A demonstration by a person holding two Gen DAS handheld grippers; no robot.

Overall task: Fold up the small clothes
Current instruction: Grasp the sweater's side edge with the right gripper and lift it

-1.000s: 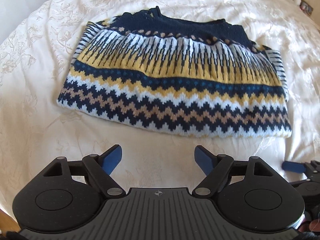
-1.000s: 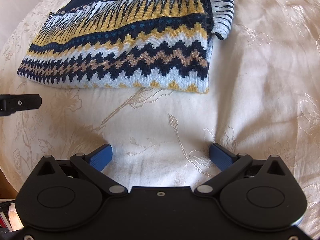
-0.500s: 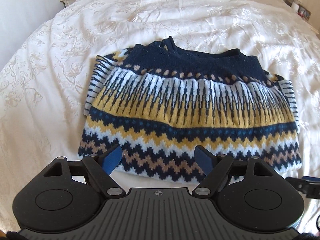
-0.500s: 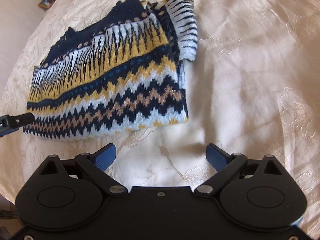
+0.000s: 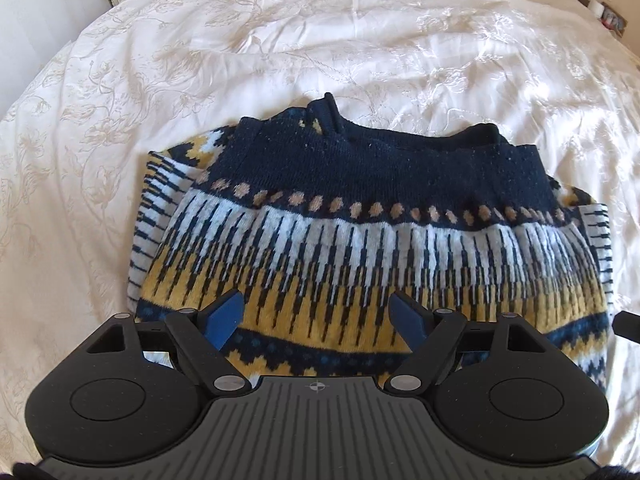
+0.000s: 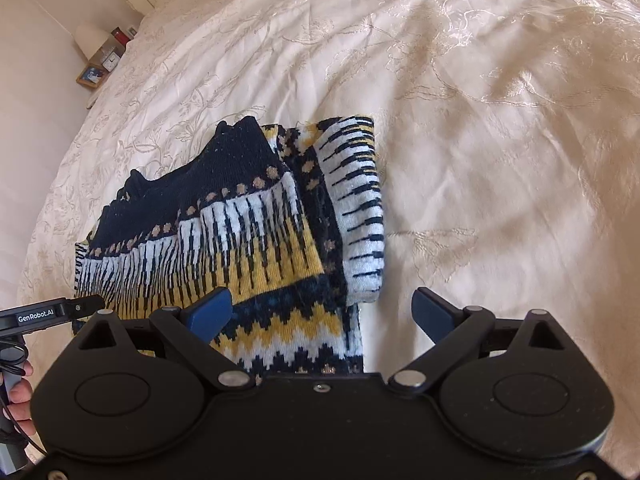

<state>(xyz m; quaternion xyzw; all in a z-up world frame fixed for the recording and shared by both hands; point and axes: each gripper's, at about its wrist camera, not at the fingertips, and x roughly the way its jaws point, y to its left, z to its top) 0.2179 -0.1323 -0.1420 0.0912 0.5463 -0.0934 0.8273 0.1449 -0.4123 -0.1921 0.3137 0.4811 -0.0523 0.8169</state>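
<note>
Closer now: sweater (image 5: 372,248), bedspread (image 5: 360,40)

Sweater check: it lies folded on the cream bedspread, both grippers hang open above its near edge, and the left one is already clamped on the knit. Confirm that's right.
Not quite. The left gripper is not clamped on anything: the left wrist view shows its blue fingers spread wide with the sweater lying loose beneath. The rest holds: the sweater lies folded on the cream bedspread, and the right gripper is open above its near edge too.
</note>
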